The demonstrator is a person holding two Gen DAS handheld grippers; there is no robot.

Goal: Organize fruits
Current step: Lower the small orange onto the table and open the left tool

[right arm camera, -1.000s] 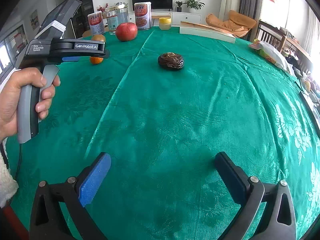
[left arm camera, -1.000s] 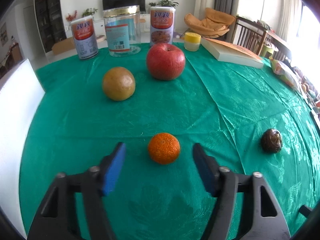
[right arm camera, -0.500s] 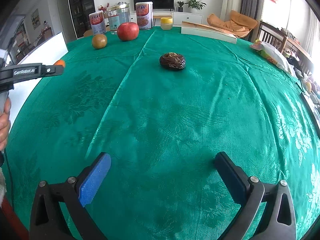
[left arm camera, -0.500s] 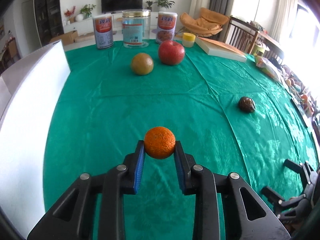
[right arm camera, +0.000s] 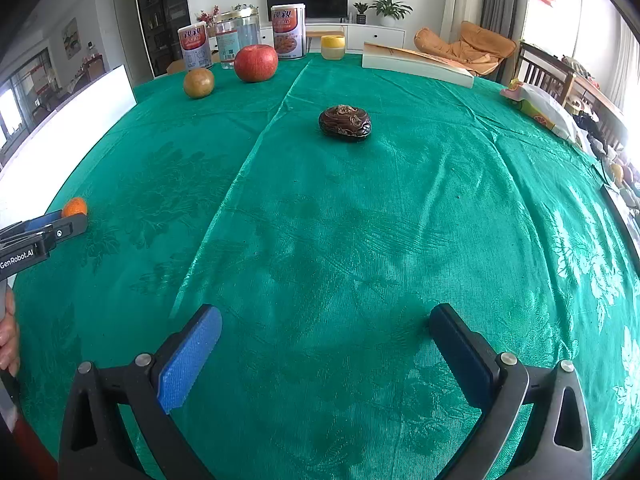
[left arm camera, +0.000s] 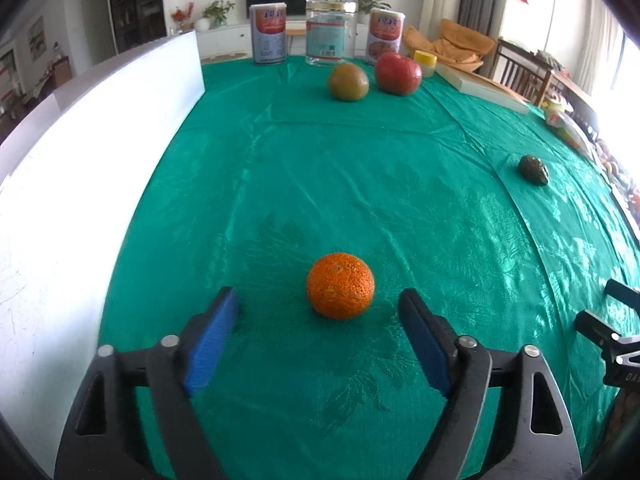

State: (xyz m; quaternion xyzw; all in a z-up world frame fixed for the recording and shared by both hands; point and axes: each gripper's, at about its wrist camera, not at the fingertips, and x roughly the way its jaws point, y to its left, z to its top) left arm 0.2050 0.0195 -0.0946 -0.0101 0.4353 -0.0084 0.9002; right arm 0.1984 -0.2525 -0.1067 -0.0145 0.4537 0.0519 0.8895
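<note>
The left gripper (left arm camera: pixel 320 312) is opening around the orange (left arm camera: pixel 340 285) on the counter (left arm camera: pixel 360 168); the apple (left arm camera: pixel 398 73) and others wait.

You are looking at two red-labelled cans (left arm camera: pixel 268 34) flanking a clear jar (left arm camera: pixel 329 32); a book (right arm camera: pixel 416 64) is lying beside a yellow cup (right arm camera: pixel 333 47).

"GenRobot.AI" is printed on the left tool (right arm camera: pixel 60 224).

The left gripper (left arm camera: pixel 320 312) points steeply down, its jaws opening, blue pads apart and pressing on nothing. The right gripper (right arm camera: pixel 326 332) also tilts down, jaws spread wide and empty. A hand (right arm camera: pixel 8 336) grips the left gripper's handle.
</note>
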